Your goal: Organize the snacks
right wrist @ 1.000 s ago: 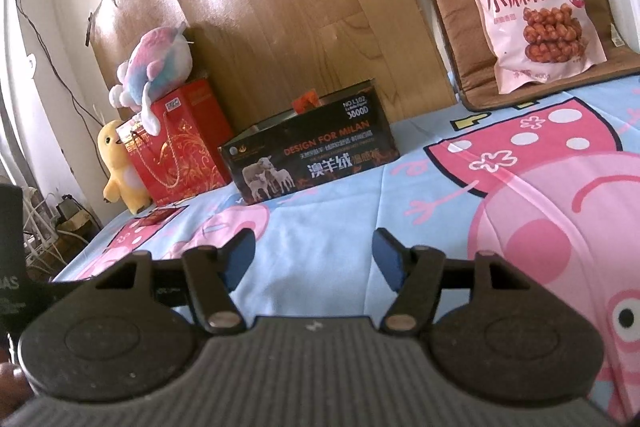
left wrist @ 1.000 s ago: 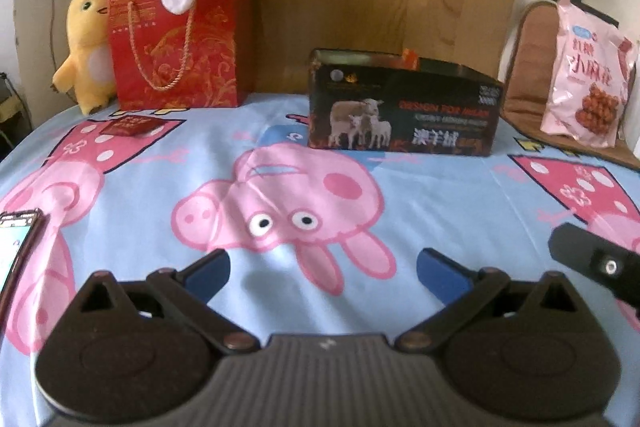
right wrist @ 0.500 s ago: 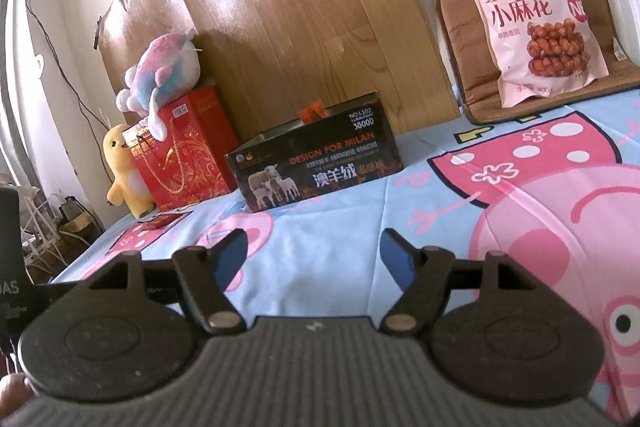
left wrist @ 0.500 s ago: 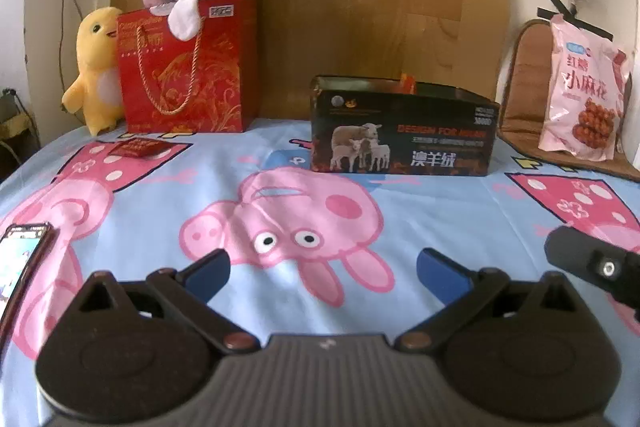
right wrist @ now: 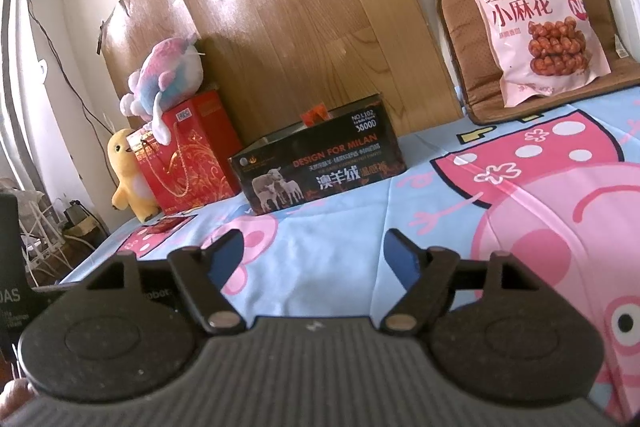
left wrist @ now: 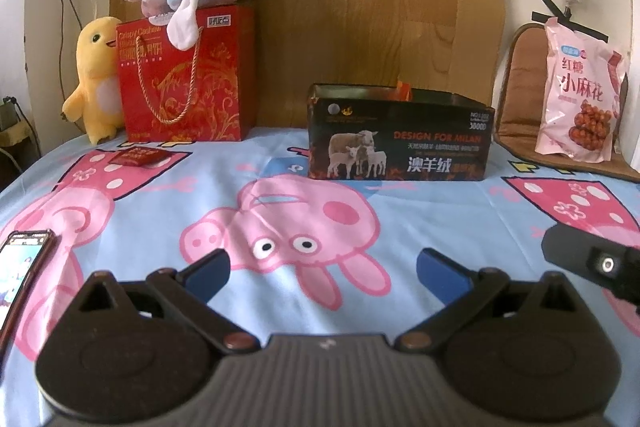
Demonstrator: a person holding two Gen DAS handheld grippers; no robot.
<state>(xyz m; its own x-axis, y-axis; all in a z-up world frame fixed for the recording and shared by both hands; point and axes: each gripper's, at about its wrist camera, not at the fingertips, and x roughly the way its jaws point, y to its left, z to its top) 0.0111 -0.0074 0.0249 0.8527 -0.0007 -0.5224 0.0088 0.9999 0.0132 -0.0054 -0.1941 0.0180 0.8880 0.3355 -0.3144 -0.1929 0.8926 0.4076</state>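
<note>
The black box [left wrist: 400, 139] sits open-topped at the back of the bed [left wrist: 420, 219], something orange [left wrist: 404, 90] poking out. The pink bag [left wrist: 578, 99] leans on a cushion [left wrist: 520, 99] to its right. Both the left gripper [left wrist: 322, 269] and right gripper [right wrist: 314, 259] hover spread and empty.

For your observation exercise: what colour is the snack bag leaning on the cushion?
Pink snack bag, with red lettering; clearest in the right wrist view.

The black box [left wrist: 400, 137] reads "DESIGN FOR MILAN", "澳羊绒", "NO.L102" and "3000D" on its front. Well to its right, the pink snack bag [right wrist: 532, 23] leaning on the brown cushion [right wrist: 464, 39] shows "红糖 小麻花". Left of the box, the red gift bag [left wrist: 188, 75] carries "Crispy Cashew" in small gold letters; its other print is too small to read.
</note>
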